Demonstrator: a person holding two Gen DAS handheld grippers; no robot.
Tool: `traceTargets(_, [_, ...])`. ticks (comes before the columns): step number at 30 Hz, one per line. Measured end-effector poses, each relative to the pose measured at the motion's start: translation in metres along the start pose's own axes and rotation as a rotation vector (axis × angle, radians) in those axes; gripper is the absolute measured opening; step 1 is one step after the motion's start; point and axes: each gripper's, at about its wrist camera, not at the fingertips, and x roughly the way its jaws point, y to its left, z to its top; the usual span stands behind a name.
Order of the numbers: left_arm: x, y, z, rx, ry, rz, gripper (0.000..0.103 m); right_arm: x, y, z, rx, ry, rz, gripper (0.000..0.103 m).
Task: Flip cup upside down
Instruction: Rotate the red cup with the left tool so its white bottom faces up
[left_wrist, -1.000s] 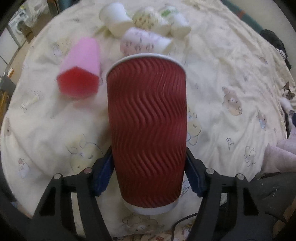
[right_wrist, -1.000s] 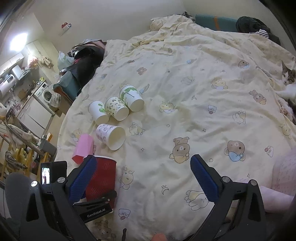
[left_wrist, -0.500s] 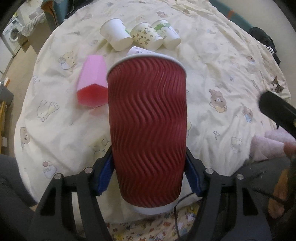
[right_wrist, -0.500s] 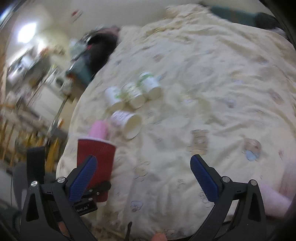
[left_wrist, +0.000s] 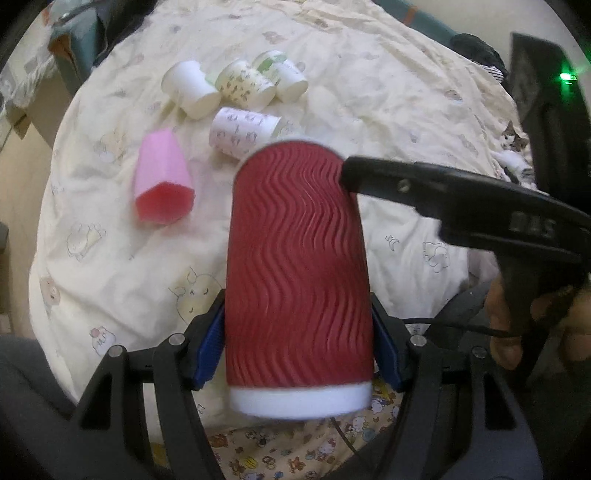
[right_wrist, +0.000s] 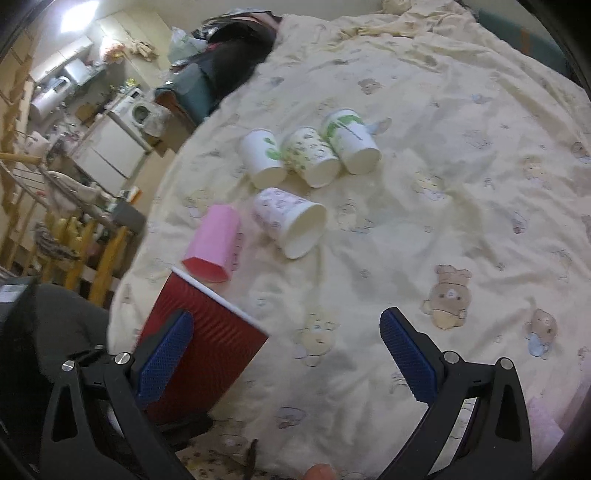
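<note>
My left gripper (left_wrist: 297, 345) is shut on a red rippled paper cup (left_wrist: 297, 266), held by its lower body above the bed with the white base toward the camera. The same cup shows in the right wrist view (right_wrist: 201, 345), tilted, rim up to the right. My right gripper (right_wrist: 286, 352) is open and close to the cup; its left finger (right_wrist: 166, 354) lies in front of the cup's side. In the left wrist view one black finger of the right gripper (left_wrist: 424, 188) reaches in from the right and meets the cup near its rim.
A pink cup (right_wrist: 212, 245) lies on the cream bedspread (right_wrist: 443, 184) just beyond the red cup. A patterned paper cup (right_wrist: 291, 221) and three more paper cups (right_wrist: 310, 155) lie on their sides farther back. Furniture stands off the bed's left edge.
The right gripper has moved in to the red cup, and its finger now reaches the cup near the rim. The left gripper still holds the cup, now tilted slightly.
</note>
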Motion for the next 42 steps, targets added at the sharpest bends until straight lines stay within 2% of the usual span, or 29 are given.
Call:
traceTargets(10, [-0.026, 0.003, 0.017, 0.023, -0.113, 0.018, 0.064, 0.017, -0.014, -0.008, 0.042, 0.068, -0.027, 0.103])
traceTargets(14, [-0.028, 0.004, 0.023, 0.015, -0.123, 0.01, 0.063, 0.018, -0.019, -0.01, 0.083, 0.075, 0.012, 0.103])
traceTargets(19, [-0.025, 0.002, 0.028, 0.017, -0.118, 0.007, 0.063, 0.016, -0.022, -0.01, 0.098, 0.066, 0.013, 0.103])
traceTargets(24, [-0.023, 0.002, 0.028, 0.022, -0.13, 0.022, 0.063, 0.001, -0.029, -0.005, 0.134, -0.007, 0.024, 0.103])
traceTargets(27, [-0.021, 0.003, 0.03, 0.036, -0.154, 0.048, 0.063, -0.017, -0.036, -0.002, 0.17, -0.09, 0.037, 0.103])
traceTargets(31, [-0.011, 0.017, 0.044, 0.009, -0.177, 0.081, 0.063, -0.045, -0.042, -0.005, 0.205, -0.207, 0.007, 0.103])
traceTargets(34, [0.0, 0.025, 0.057, -0.012, -0.179, 0.099, 0.063, -0.059, -0.051, -0.01, 0.248, -0.263, 0.006, 0.103])
traceTargets(39, [0.026, 0.023, 0.07, -0.02, -0.173, 0.126, 0.063, -0.062, -0.071, -0.019, 0.358, -0.278, 0.005, 0.103])
traceTargets(42, [0.043, 0.016, 0.067, 0.002, -0.158, 0.179, 0.063, -0.063, -0.076, -0.021, 0.378, -0.282, 0.014, 0.103])
